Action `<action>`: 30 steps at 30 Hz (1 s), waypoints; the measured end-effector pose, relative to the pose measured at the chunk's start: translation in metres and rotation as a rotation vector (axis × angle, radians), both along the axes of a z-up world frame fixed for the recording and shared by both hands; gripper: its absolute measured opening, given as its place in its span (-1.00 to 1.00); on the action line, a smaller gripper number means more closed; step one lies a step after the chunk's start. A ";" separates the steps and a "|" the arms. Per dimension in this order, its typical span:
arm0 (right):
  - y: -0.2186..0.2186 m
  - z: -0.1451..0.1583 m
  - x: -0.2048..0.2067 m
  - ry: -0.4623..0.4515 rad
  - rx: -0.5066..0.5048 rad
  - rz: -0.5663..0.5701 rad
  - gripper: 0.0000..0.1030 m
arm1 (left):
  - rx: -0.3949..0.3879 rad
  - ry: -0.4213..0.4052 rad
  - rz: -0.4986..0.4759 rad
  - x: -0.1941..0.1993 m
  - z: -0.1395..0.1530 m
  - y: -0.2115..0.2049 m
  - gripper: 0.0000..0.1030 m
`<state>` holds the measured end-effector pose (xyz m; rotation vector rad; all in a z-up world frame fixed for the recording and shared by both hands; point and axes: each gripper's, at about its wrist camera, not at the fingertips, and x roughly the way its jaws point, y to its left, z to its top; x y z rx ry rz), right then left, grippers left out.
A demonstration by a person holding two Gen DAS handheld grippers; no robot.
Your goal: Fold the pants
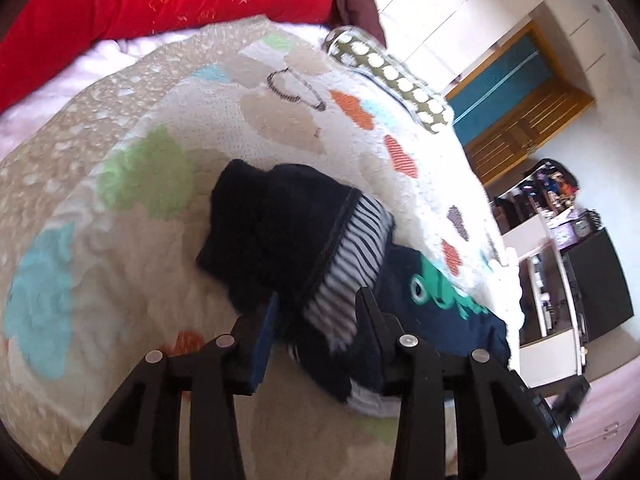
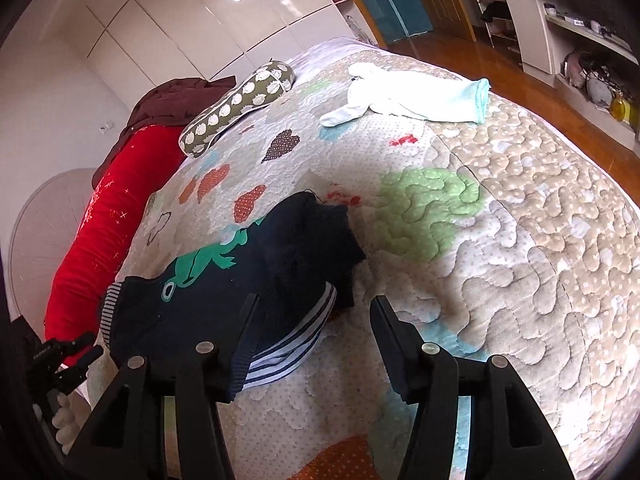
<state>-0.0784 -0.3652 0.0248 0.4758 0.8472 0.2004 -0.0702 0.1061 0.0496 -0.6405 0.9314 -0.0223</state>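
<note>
Small dark navy pants with a green animal print and a striped waistband lie folded in a bundle on the quilted bedspread. My left gripper stands open, with the striped waistband lying loosely between its fingers. In the right wrist view the same pants lie left of centre. My right gripper is open too; its left finger overlaps the waistband edge and its right finger is over bare quilt.
A red bolster, a brown cloth and a dotted olive pillow lie along the bed's far left. A white and mint garment rests at the far side. Beyond the bed edge are wooden floor and shelves.
</note>
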 end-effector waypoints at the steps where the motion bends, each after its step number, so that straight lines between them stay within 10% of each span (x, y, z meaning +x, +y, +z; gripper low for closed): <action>1: -0.001 0.001 -0.001 -0.003 0.004 0.002 0.17 | -0.002 0.014 -0.004 0.006 -0.003 0.001 -0.33; 3: 0.004 0.004 0.001 -0.017 0.010 0.001 0.17 | 0.006 0.045 -0.009 0.014 -0.005 0.001 -0.82; 11: 0.030 0.026 -0.009 -0.087 0.047 0.126 0.18 | 0.059 -0.039 -0.042 -0.002 0.028 -0.014 -0.84; 21: 0.150 -0.011 0.018 0.155 0.549 0.657 0.29 | -0.003 -0.084 -0.044 0.004 0.052 -0.019 -0.84; 30: 0.153 -0.039 0.040 0.221 0.535 0.532 0.31 | -0.015 -0.077 -0.054 -0.005 0.050 -0.016 -0.84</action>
